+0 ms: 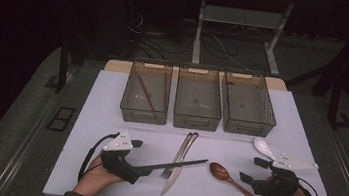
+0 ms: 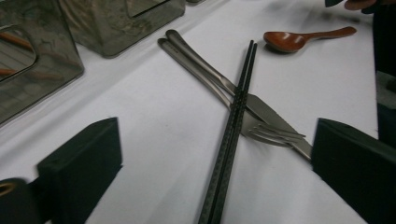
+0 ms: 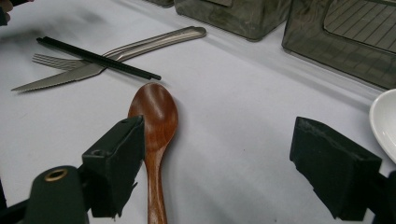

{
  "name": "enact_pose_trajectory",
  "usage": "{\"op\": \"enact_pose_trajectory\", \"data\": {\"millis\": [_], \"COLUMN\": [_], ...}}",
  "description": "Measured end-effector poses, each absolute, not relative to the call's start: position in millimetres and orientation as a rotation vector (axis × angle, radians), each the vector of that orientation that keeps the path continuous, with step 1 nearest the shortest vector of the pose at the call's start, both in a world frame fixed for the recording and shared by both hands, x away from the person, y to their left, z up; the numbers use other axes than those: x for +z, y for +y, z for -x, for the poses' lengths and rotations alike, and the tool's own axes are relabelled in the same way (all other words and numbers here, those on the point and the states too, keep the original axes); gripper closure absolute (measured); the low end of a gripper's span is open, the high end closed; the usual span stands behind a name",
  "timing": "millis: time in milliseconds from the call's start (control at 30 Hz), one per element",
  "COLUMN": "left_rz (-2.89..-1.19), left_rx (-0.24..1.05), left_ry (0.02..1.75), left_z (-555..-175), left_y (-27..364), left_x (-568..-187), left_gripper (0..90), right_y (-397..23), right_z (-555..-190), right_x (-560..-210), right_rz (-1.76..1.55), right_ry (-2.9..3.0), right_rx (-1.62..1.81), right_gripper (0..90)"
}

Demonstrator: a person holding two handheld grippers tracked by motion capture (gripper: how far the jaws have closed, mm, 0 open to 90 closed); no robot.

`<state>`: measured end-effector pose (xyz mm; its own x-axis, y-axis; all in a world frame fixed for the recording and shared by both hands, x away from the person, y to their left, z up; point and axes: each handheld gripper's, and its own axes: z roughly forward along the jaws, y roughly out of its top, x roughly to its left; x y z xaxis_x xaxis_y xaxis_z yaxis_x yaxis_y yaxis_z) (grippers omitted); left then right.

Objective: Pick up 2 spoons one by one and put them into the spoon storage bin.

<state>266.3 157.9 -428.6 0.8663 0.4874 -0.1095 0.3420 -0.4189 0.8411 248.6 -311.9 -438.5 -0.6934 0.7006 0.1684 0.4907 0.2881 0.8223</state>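
The white table carries everything. At its twelve o'clock edge three smoky bins stand side by side: the left bin with two brown sticks lying in it, the middle bin, and the right bin.

At about seven o'clock a hand holds the left gripper. Its own view shows the jaws spread wide, nothing pinched, and the black chopsticks running up between them without touching either pad. At five o'clock the other hand holds the right gripper; its jaws too stand spread and grip nothing. In the right gripper view its left jaw sits just beside the spoon, overlapping the bowl's edge; whether it touches I cannot tell.

The wooden spoon lies near the table's five o'clock, bowl toward the centre, handle slanting off toward the right hand. Near six o'clock the chopsticks lie across a knife and a fork, whose handles point together toward twelve. A white ladle lies at about three o'clock, just beyond the right gripper.
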Motion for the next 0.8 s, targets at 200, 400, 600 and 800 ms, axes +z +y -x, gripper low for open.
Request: {"op": "enact_pose_trajectory", "data": {"millis": [200,400,600,800], "left_rz": [-2.051,-2.045,-2.056,-2.089], "left_rx": [0.184,0.183,0.189,0.148], "left_ry": [0.597,0.576,0.55,0.52], "left_z": [-270,-275,-282,-291], "left_y": [156,154,149,140], "left_x": [-426,-424,-424,-426], "left_gripper": [14.6,30.0,47.0,58.8], "right_y": [-310,-308,-308,-308], "right_z": [-250,-250,-250,-250], "right_x": [-441,-441,-442,-441], "right_rz": [-1.091,-1.079,-1.082,-1.084], "right_ry": [2.342,2.348,2.346,2.34], "right_rx": [1.34,1.342,1.344,1.353], "right_gripper": [16.9,16.9,16.9,16.9]}}
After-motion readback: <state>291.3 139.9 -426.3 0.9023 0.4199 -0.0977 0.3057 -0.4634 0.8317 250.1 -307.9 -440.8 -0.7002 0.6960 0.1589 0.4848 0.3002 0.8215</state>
